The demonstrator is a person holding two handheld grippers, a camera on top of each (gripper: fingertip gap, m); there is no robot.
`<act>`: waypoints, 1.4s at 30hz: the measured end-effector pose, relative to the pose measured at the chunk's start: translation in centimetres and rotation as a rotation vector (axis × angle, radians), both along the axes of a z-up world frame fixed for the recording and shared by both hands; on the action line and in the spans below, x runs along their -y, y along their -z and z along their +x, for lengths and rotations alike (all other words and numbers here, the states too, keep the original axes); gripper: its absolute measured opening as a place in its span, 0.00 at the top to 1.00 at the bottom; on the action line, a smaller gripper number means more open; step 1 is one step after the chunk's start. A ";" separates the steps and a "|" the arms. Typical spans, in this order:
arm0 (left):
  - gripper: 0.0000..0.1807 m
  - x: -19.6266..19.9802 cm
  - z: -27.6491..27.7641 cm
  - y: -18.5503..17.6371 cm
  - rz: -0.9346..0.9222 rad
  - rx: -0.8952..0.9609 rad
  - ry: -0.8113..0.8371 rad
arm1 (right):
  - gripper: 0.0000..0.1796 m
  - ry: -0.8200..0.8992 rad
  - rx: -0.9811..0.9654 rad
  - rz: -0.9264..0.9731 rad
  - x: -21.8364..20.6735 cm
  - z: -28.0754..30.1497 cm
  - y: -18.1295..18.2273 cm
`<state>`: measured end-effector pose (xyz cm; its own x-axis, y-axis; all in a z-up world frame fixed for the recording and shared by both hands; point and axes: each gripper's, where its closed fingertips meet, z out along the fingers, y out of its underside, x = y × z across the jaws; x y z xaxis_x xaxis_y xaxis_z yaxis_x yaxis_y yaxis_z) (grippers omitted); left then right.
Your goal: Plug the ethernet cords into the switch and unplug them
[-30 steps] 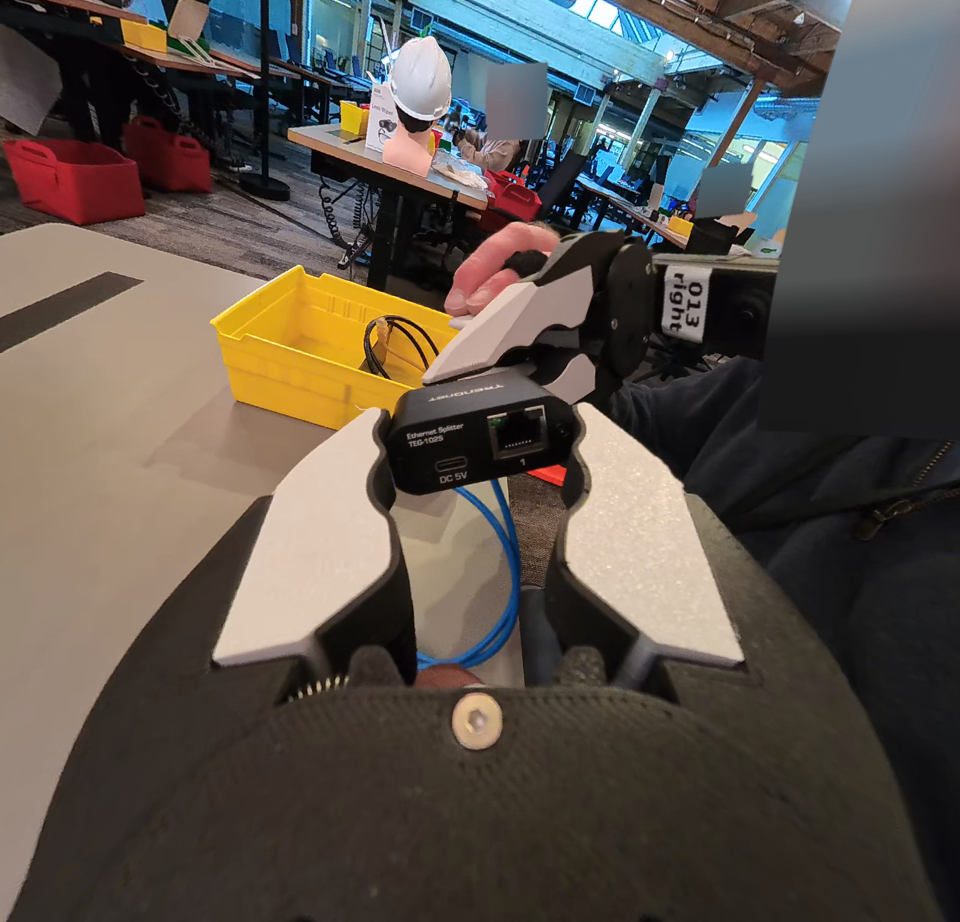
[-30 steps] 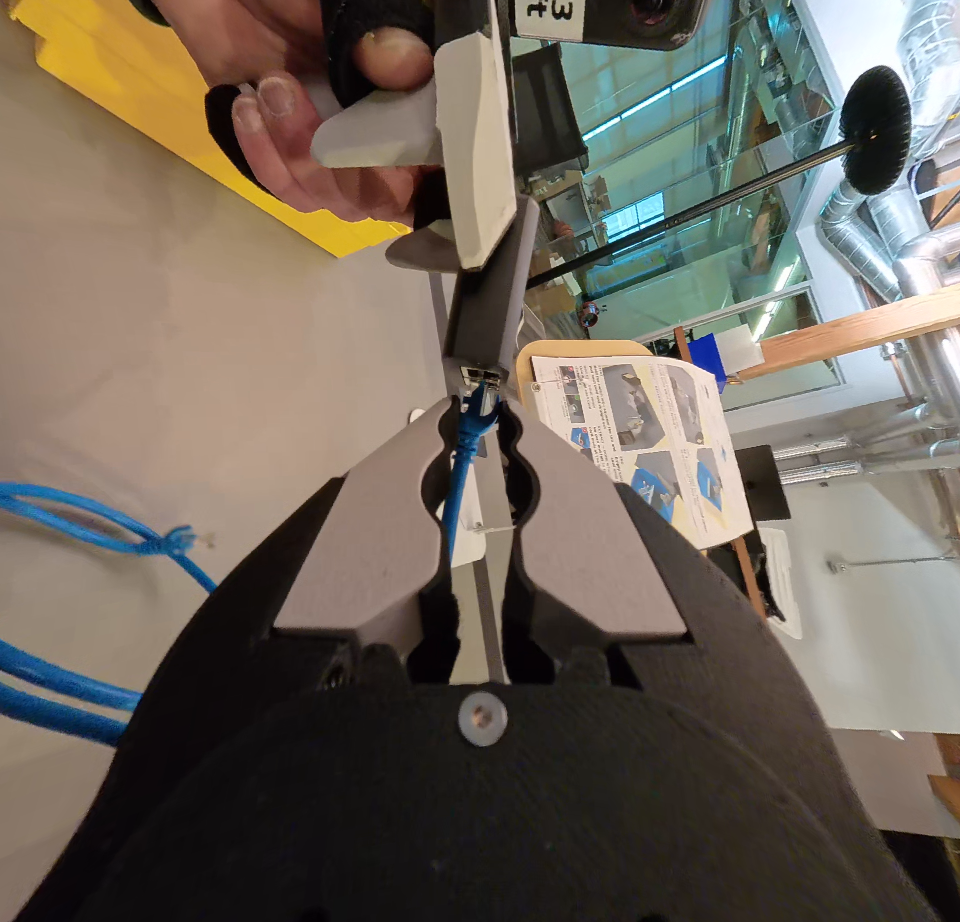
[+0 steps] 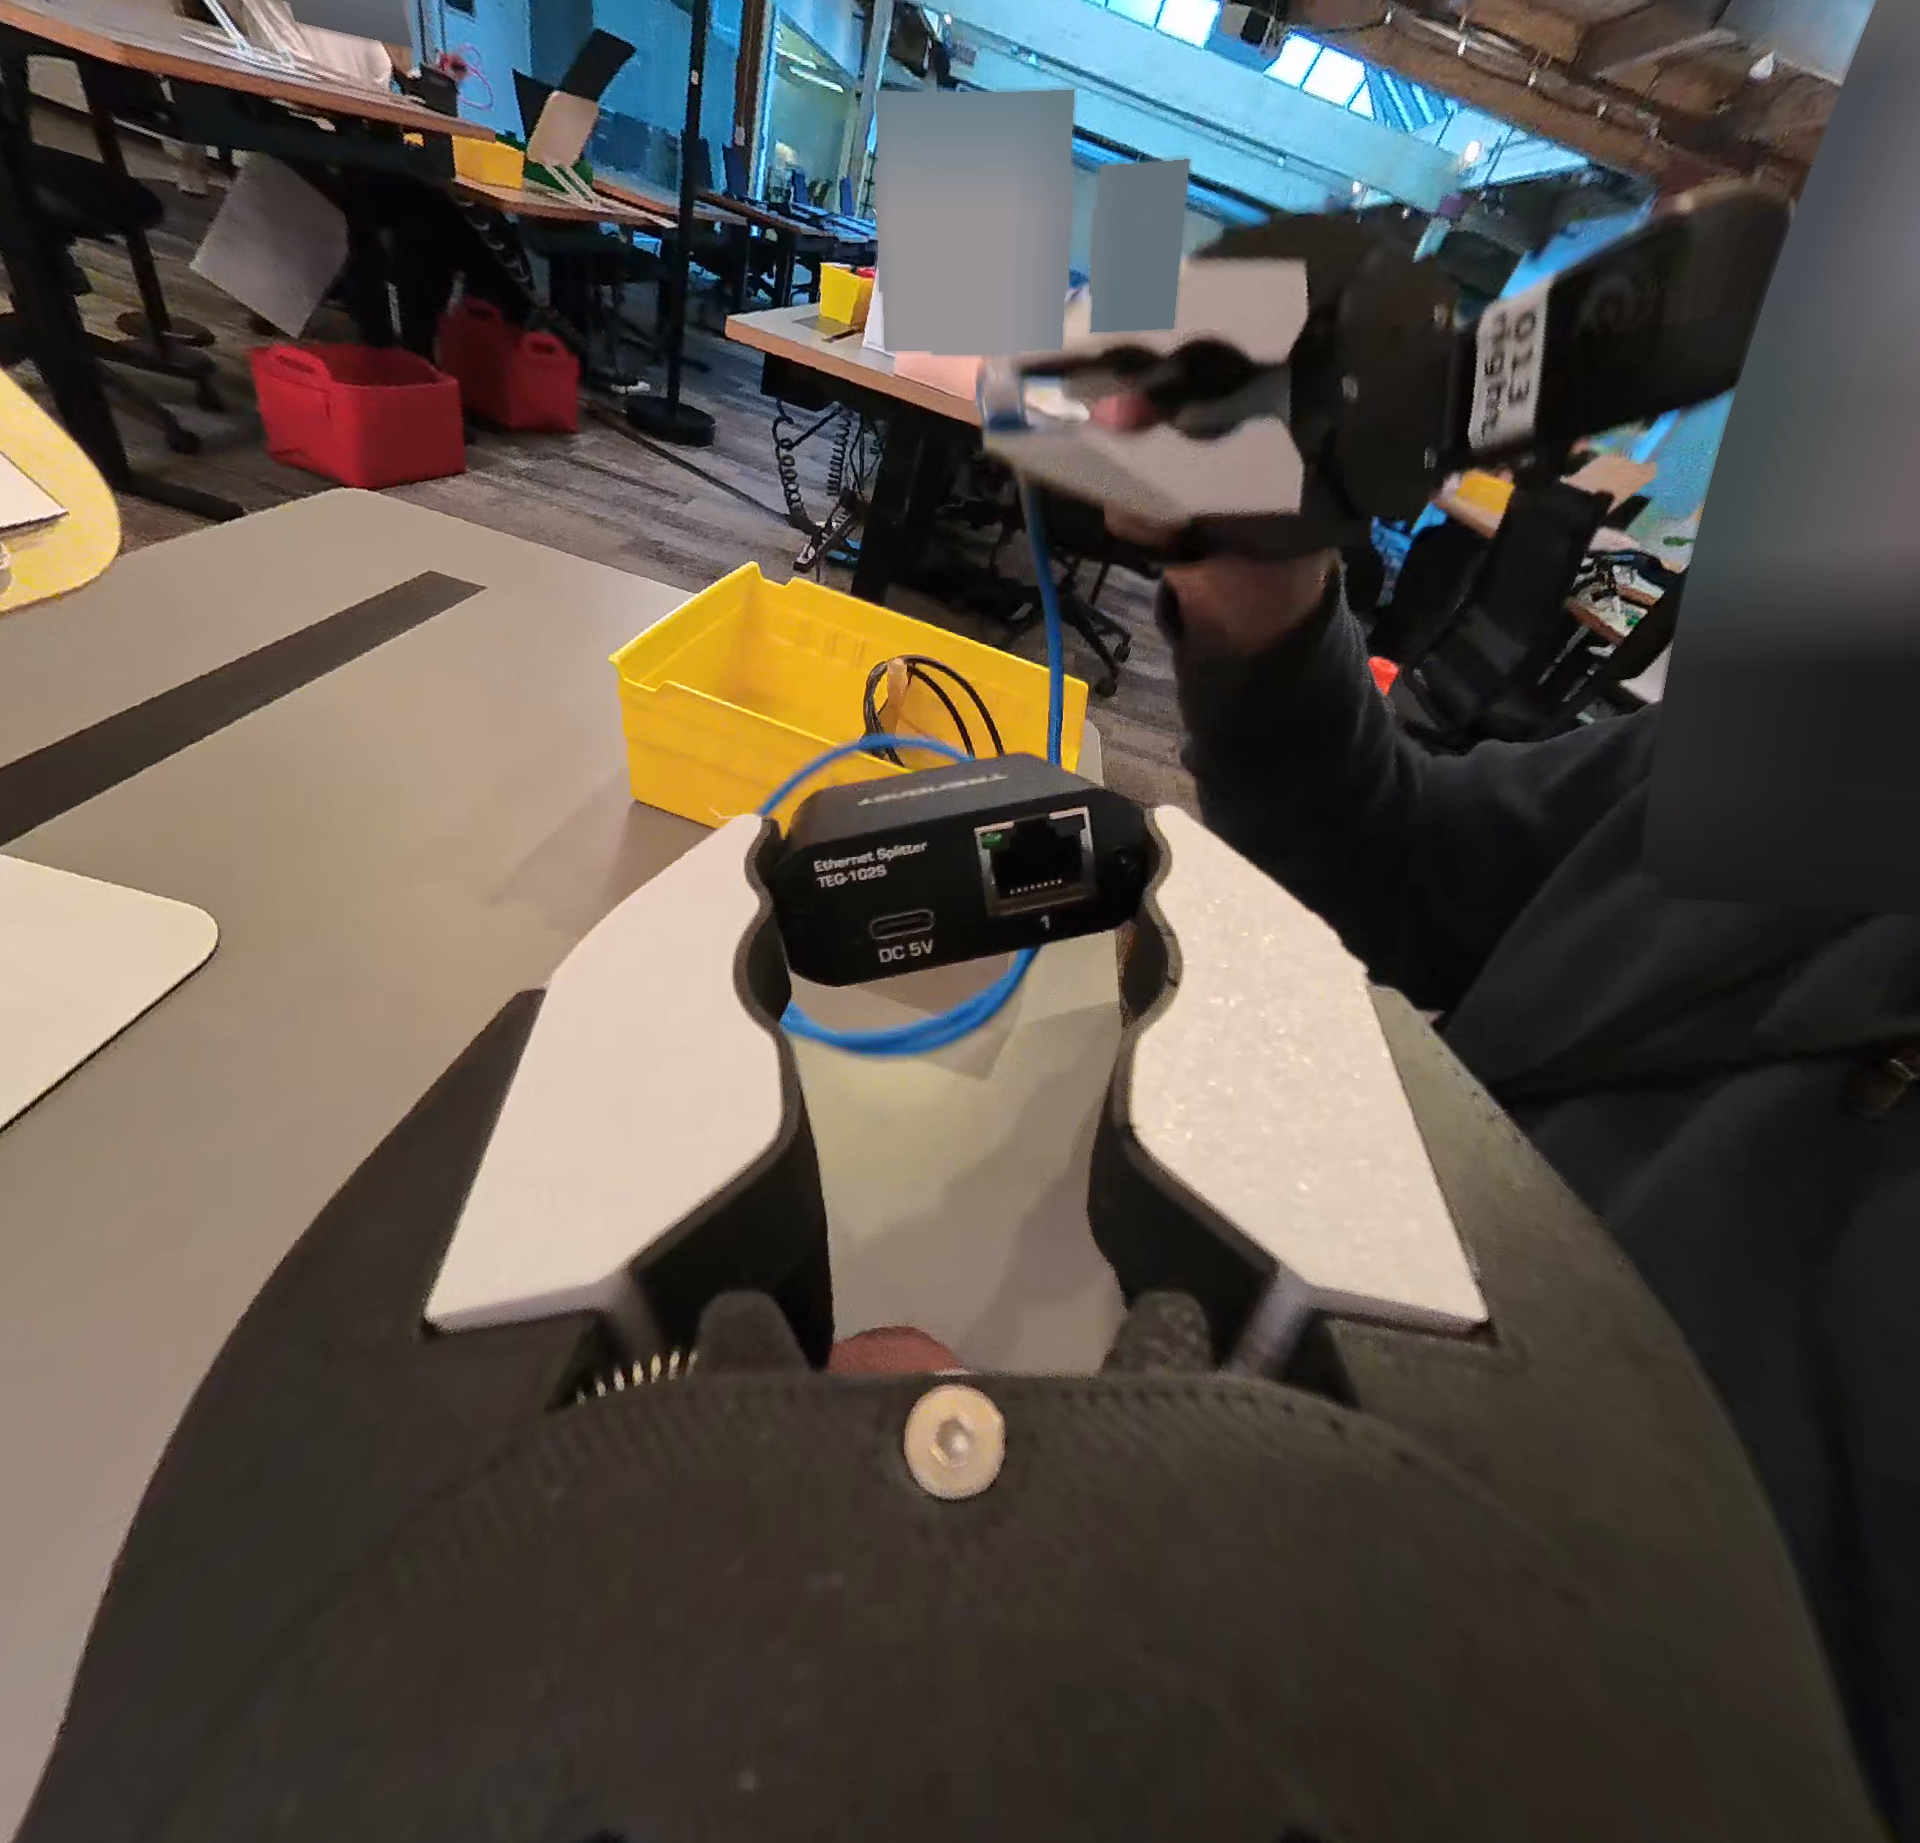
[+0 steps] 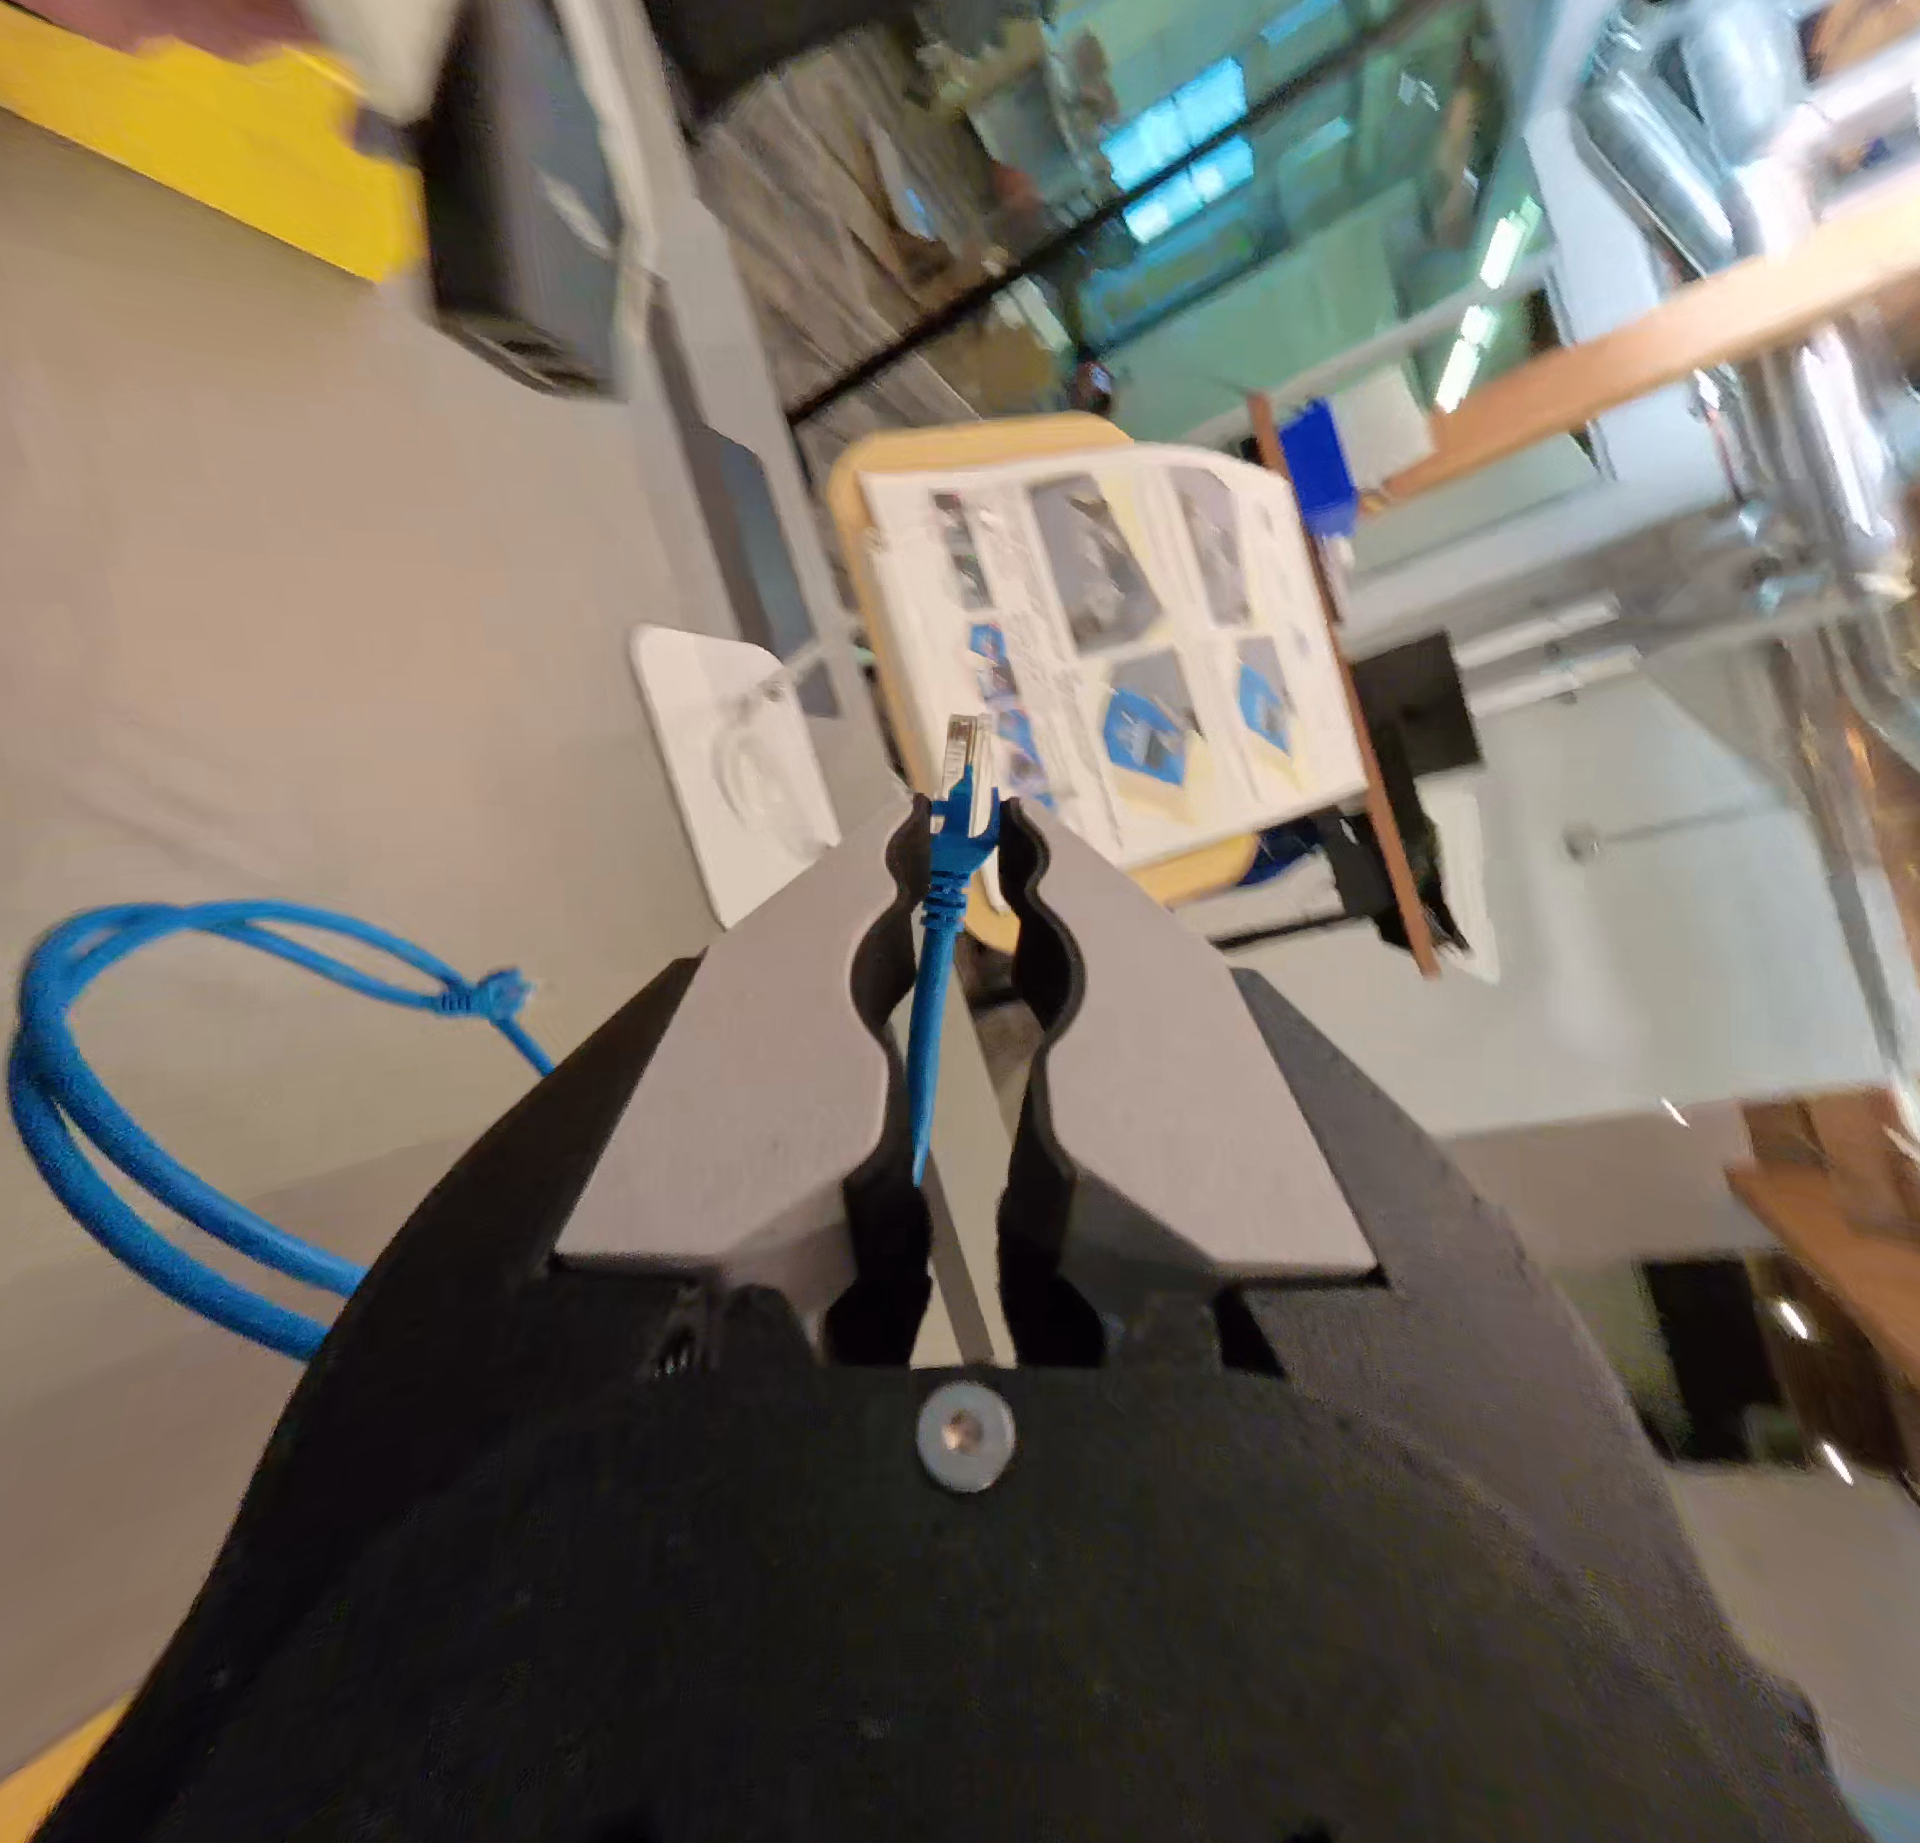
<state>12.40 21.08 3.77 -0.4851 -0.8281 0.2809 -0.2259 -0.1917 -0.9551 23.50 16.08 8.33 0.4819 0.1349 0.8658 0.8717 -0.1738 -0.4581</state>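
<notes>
My left gripper (image 3: 951, 858) is shut on a small black switch box (image 3: 925, 863), held above the grey table (image 3: 312, 858); its front ethernet port is empty. My right gripper (image 4: 961, 817) is shut on the plug end of a blue ethernet cord (image 4: 951, 858), the clear plug sticking out past the fingertips, free of the switch. In the left wrist view the right gripper (image 3: 1003, 406) is up and to the right of the switch, with the blue cord (image 3: 1049, 630) hanging down from it behind the box. The switch (image 4: 520, 193) shows blurred at the upper left of the right wrist view.
A yellow bin (image 3: 769, 692) with a black cable stands behind the switch. More blue cord (image 4: 156, 1097) lies looped on the table, with a second plug end. A white pad (image 4: 727, 754) and a stand with a printed sheet (image 4: 1101, 650) are farther off. A person's dark sleeve (image 3: 1455, 858) is at right. One gripper's finger ends stand about 15 centimetres off the other's.
The right gripper has pulled the blue plug out of the switch's back port and moved up and away from it. The left gripper still holds the switch.
</notes>
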 end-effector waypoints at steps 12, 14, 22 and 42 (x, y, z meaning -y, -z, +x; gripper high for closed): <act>0.65 1.8 0.0 0.2 0.109 -0.024 0.015 | 0.94 0.499 -0.130 0.102 9.7 17.1 1.4; 0.65 1.9 0.0 0.1 0.101 -0.024 0.024 | 0.94 0.562 -0.137 0.078 11.4 19.4 4.6; 0.65 2.2 0.2 0.4 0.110 -0.034 0.026 | 0.93 0.777 -0.150 -0.120 17.2 23.2 15.6; 0.65 2.8 0.8 1.8 0.112 -0.073 0.035 | 0.83 0.791 -0.279 -0.357 17.5 25.4 18.6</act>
